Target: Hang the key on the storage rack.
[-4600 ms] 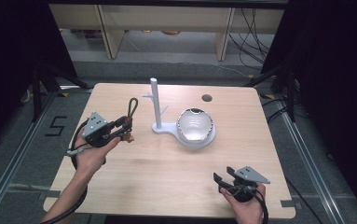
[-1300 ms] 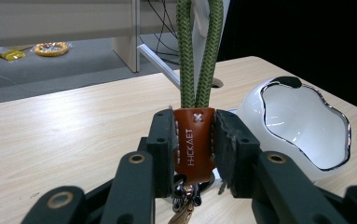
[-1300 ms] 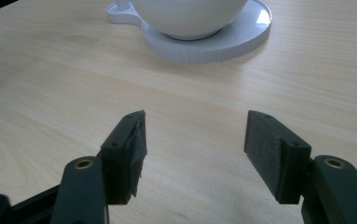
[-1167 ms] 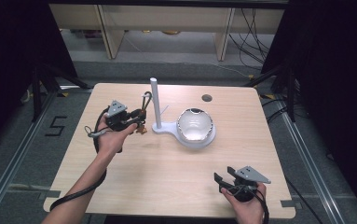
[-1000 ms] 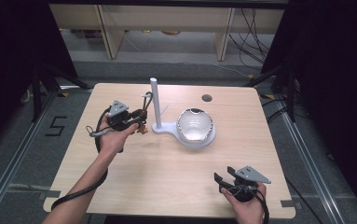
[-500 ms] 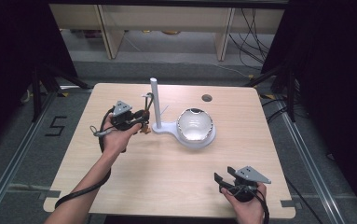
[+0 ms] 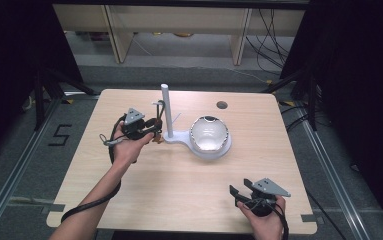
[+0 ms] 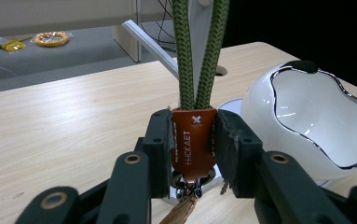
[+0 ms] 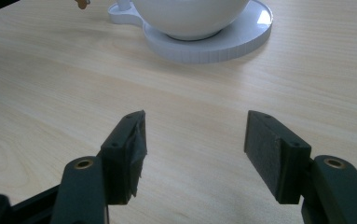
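Pale wood table [image 7: 179,190] under the high camera, dark floor around it, shelving legs and loose cables beyond the far edge. From my remote seat I note the person's left forearm running in from the bottom left corner, stretched diagonally up the table with the wrist nearly straight, the left hand [image 7: 126,147] wrapped under the left gripper [image 7: 154,129], its grey plate on top and its jaws aimed level at the white stand [image 7: 179,136]. That stand has an upright white post [image 7: 165,107] and a round base carrying a white bowl-shaped shell [image 7: 209,136] with a wavy chrome rim. In the left gripper view a green cord loop [image 8: 198,51] hangs down in front of the post, ending in a brown leather tab [image 8: 194,140] with metal rings below it. The tab sits between the two pads; the jaws have just been easing apart, a thin gap shows at the right pad, and I cannot tell whether the left pad presses on it. The right hand [image 7: 264,220] rests low at the near right edge of the table, well apart from the stand, fingers curled around the right gripper [image 7: 235,192], which points left across the table. Its jaws stand spread wide over bare wood in the right gripper view, with the stand's base farther off.
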### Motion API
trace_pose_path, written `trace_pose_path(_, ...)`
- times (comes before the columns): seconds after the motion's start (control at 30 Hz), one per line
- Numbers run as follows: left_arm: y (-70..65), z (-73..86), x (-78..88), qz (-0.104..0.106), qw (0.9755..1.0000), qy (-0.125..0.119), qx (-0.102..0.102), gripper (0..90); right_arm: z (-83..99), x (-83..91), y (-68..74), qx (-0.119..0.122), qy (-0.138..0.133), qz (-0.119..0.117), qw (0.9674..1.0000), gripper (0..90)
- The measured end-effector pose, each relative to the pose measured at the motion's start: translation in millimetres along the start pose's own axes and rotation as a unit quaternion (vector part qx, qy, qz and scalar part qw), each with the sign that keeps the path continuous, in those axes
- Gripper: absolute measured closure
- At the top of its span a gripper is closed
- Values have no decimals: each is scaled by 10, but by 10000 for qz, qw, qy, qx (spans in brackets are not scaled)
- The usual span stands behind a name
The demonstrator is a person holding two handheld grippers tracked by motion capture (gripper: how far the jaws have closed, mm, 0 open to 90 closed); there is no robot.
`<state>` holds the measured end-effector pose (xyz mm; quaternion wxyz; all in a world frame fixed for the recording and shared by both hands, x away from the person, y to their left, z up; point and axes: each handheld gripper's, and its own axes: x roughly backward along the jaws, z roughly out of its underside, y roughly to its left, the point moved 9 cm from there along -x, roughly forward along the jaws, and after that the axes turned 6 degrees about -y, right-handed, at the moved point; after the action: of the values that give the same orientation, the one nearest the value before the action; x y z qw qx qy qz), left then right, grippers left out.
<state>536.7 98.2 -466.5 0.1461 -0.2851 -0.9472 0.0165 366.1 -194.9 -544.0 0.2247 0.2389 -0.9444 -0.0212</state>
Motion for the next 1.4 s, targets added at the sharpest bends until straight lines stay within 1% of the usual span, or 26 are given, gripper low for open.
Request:
trace_pose_path(0.23,0,30,32,-14,10000,22,-61,626,4,1,-7,25,11,-6,10000,398)
trace_pose_path(0.27,4,41,43,-24,10000,19,-57,622,13,31,-12,26,128,46,9999,398)
trace_pose_path(0.33,20,57,69,-31,10000,19,-76,613,4,8,-5,4,32,16,10000,398)
trace_pose_path(0.4,29,67,93,-36,10000,18,-82,603,5,4,2,-16,39,-4,10000,398)
trace_pose_path(0.43,37,72,111,-47,9999,6,-105,594,5,9,-7,31,52,22,10000,398)
trace_pose_path(0.47,41,73,126,-58,9999,-14,-116,583,11,16,15,-83,82,55,9999,398)
trace_pose_path(0.5,46,77,140,-57,9999,-10,-136,569,1,12,-15,93,44,60,9999,398)
trace_pose_path(0.53,48,82,163,-50,9999,-21,-121,562,2,0,7,-5,16,10,10000,398)
trace_pose_path(0.63,67,94,225,-97,9998,-28,-153,532,1,6,-7,57,39,38,10000,398)
trace_pose_path(0.67,77,99,247,-114,9998,-41,-159,520,16,14,27,-144,110,44,9998,398)
trace_pose_path(0.73,88,111,293,-144,9998,-69,-144,499,15,15,37,-178,104,34,9998,398)
trace_pose_path(0.77,95,119,319,-148,9997,-64,-157,491,4,6,6,1,61,-7,10000,398)
trace_pose_path(0.8,103,127,349,-160,9997,-74,-156,485,4,5,4,2,57,-3,10000,398)
trace_pose_path(0.83,109,133,369,-169,9997,-77,-164,479,13,14,20,-123,95,42,9999,398)
trace_pose_path(0.87,116,141,397,-171,9997,-72,-174,475,-2,9,-12,80,35,55,9999,397)
trace_pose_path(0.9,120,147,424,-179,9997,-92,-158,470,12,15,14,-91,99,61,9999,398)
trace_pose_path(0.93,124,155,448,-186,9996,-112,-167,466,8,4,30,-171,46,35,9998,397)
trace_pose_path(1.0,127,182,509,-191,9996,-101,-176,460,6,5,27,-167,42,52,9998,398)
trace_pose_path(1.03,116,197,527,-167,9998,-88,-107,458,2,5,11,-81,31,62,9999,398)
trace_pose_path(1.07,82,209,549,-96,9999,-105,10,457,7,5,25,-162,47,54,9998,398)
trace_pose_path(1.1,105,213,576,-146,9998,-91,-97,456,7,5,26,-176,46,55,9998,398)
trace_pose_path(1.13,109,224,614,-156,9997,-112,-119,454,-2,-4,-5,2,9,14,10000,397)
trace_pose_path(1.23,122,250,684,-187,9995,-129,-205,452,-5,-1,-6,12,-1,6,10000,397)
trace_pose_path(1.3,120,276,739,-196,9995,-163,-168,450,-4,-1,-6,8,0,7,10000,397)
trace_pose_path(1.33,121,292,769,-218,9995,-178,-148,450,1,16,-17,30,56,87,9999,397)
trace_pose_path(1.4,120,343,828,-216,9995,-189,-140,449,-2,17,-11,-8,46,56,10000,397)
